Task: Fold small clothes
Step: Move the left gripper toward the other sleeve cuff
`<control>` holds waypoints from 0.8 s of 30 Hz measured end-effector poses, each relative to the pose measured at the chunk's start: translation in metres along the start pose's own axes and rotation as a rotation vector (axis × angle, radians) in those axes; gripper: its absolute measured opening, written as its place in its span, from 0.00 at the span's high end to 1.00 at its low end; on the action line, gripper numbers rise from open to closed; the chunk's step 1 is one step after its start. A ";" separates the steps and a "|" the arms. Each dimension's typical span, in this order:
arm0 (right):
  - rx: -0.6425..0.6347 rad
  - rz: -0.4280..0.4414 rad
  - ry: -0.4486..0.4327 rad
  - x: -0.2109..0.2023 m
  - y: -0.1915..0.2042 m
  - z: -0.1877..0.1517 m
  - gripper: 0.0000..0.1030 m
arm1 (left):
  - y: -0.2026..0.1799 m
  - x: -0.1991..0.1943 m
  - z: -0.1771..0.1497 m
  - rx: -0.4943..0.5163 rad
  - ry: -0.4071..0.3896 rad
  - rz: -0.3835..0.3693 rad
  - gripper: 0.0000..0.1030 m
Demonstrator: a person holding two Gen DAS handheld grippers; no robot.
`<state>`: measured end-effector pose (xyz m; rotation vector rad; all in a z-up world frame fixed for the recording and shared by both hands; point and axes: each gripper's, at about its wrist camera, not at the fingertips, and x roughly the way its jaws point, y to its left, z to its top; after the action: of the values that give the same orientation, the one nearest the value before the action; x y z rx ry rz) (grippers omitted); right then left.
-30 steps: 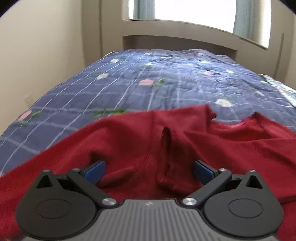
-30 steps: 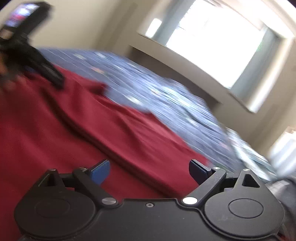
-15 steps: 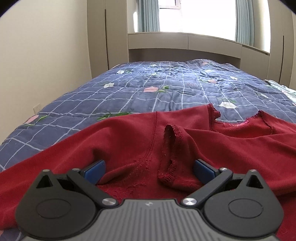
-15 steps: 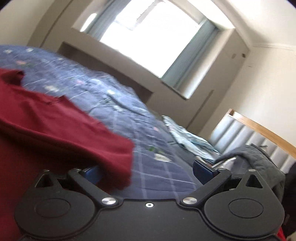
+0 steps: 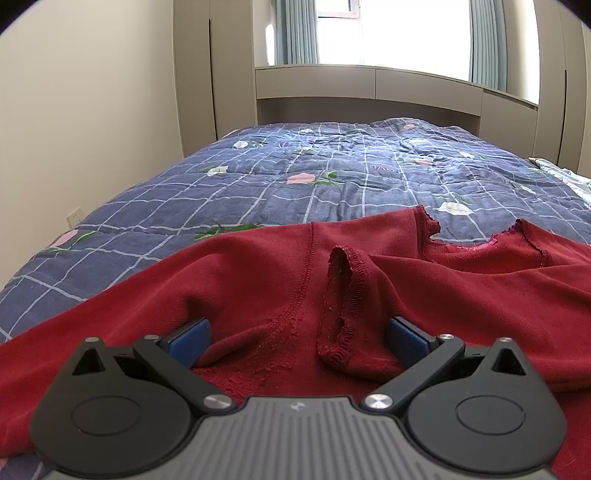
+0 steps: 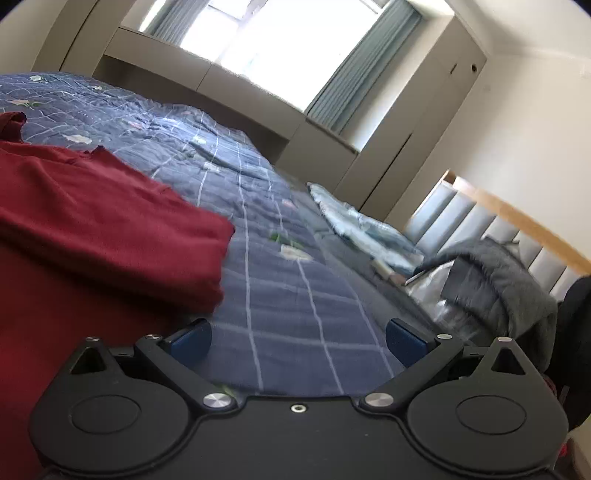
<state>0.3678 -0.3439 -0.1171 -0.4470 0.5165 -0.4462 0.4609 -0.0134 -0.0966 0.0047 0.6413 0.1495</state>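
Note:
A dark red knit garment lies spread on the blue checked bedspread. Its neckline is at the far right and a folded sleeve cuff stands up in the middle. My left gripper is open, low on the garment, its blue pads either side of the cuff. In the right wrist view the garment fills the left, with a folded sleeve end near the middle. My right gripper is open and empty over the bedspread, just right of the garment's edge.
A pale blue patterned cloth and a grey blanket lie at the padded headboard. A beige wall runs along the bed's left side. Cabinets and a window stand beyond the bed.
My right gripper has swung right, off the garment, and now faces the headboard over bare bedspread. My left gripper has tilted up a little and stays open on the garment.

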 end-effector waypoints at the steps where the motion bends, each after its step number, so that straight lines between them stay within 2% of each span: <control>1: 0.021 0.009 -0.006 -0.004 -0.004 -0.001 0.02 | 0.000 0.000 0.000 0.001 -0.001 0.001 0.00; 7: 0.149 0.049 -0.109 -0.023 -0.017 0.008 0.01 | 0.000 0.000 0.000 0.005 -0.005 0.004 0.00; 10: 0.163 0.059 -0.086 -0.010 -0.013 0.018 0.01 | 0.000 0.000 0.000 0.005 -0.005 0.005 0.00; 13: 0.140 0.070 0.009 0.010 -0.002 0.019 0.01 | -0.001 0.000 0.000 0.006 -0.005 0.005 0.00; 15: 0.130 0.080 0.039 0.016 0.002 0.016 0.01 | 0.000 0.000 0.000 0.005 -0.005 0.004 0.00; 21: 0.127 0.086 0.044 0.019 0.004 0.013 0.01 | 0.003 -0.005 0.005 -0.008 0.004 -0.004 0.00; 24: 0.123 0.084 0.031 0.016 0.003 0.013 0.01 | 0.015 -0.033 0.008 -0.084 -0.032 0.010 0.00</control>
<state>0.3886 -0.3457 -0.1148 -0.2994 0.5324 -0.4025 0.4377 -0.0029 -0.0702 -0.0705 0.6025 0.1858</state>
